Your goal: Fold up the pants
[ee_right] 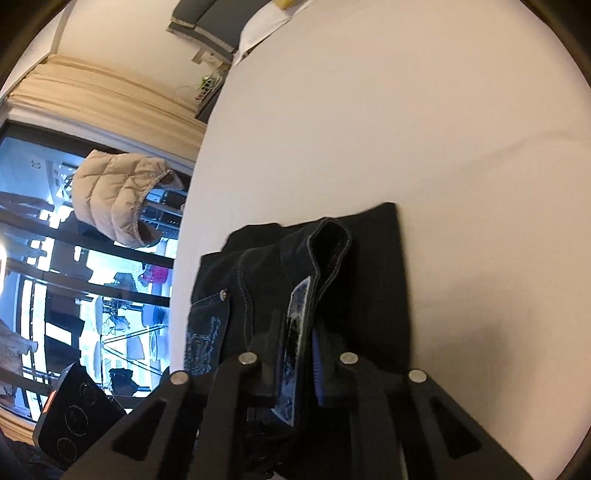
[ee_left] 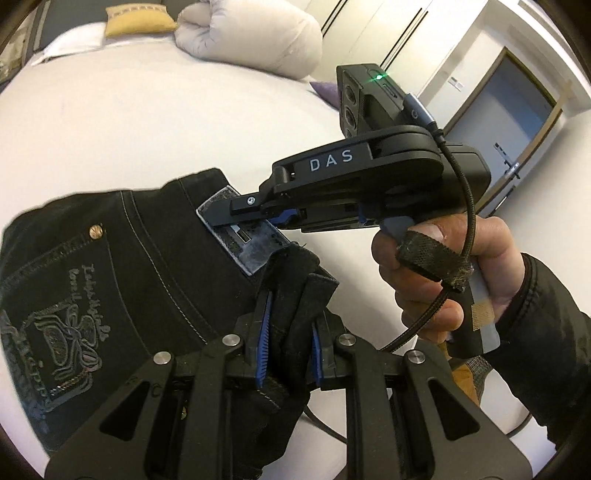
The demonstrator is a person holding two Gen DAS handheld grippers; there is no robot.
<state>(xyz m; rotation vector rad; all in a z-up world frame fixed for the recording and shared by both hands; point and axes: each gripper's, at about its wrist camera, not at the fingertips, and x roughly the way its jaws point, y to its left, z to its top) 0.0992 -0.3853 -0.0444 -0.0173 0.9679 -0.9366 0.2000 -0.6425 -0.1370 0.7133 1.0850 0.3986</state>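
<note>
Here the black pants (ee_left: 122,258) lie bunched on the white bed (ee_left: 166,122), filling the lower left of the left wrist view. The left gripper (ee_left: 288,354) at the bottom centre is closed on a fold of their waistband, blue pads (ee_left: 263,350) pressing dark cloth that hides the fingertips. The right gripper (ee_left: 236,214) reaches in from the right of that frame, its tip on the grey waistband patch (ee_left: 243,236); the person's right hand (ee_left: 436,273) grips its handle. In the right wrist view the right gripper (ee_right: 295,354) is nearly closed, clamping the waistband and patch (ee_right: 295,332). The embroidered pocket lettering is unreadable, and the trouser legs are cut off by the frame edges. A rolled duvet (ee_left: 251,33) sits at the upper centre.
</note>
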